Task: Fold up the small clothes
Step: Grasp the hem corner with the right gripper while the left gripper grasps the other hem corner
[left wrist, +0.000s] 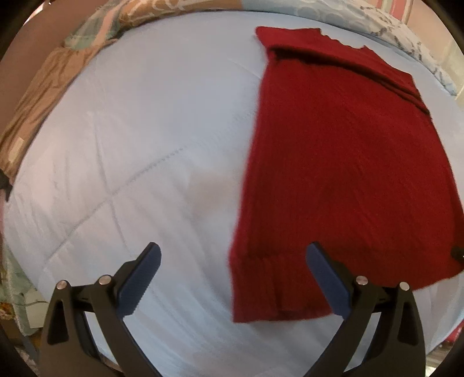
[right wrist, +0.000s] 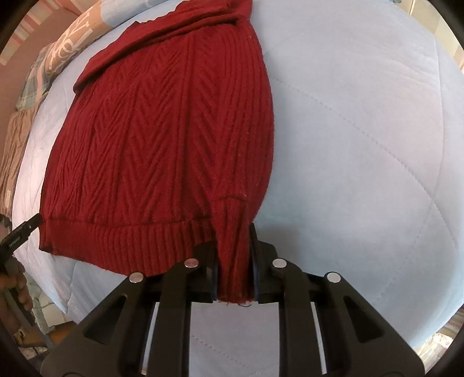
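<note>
A dark red knitted sweater (left wrist: 333, 162) lies flat on a light blue quilt (left wrist: 130, 145), its sleeves folded over the body. My left gripper (left wrist: 233, 258) is open above the quilt, its right finger over the sweater's ribbed hem corner, nothing between the pads. In the right wrist view the sweater (right wrist: 162, 145) fills the centre. My right gripper (right wrist: 233, 261) is shut on the ribbed cuff of a sleeve (right wrist: 232, 246) at the sweater's near right hem. The tip of the left gripper (right wrist: 23, 229) shows at the far left edge.
Patterned pillows (left wrist: 150, 11) and bedding (right wrist: 58, 49) lie along the far edge of the bed. A tan cloth (left wrist: 37, 110) hangs at the left side. The quilt (right wrist: 362, 145) stretches bare to the right of the sweater.
</note>
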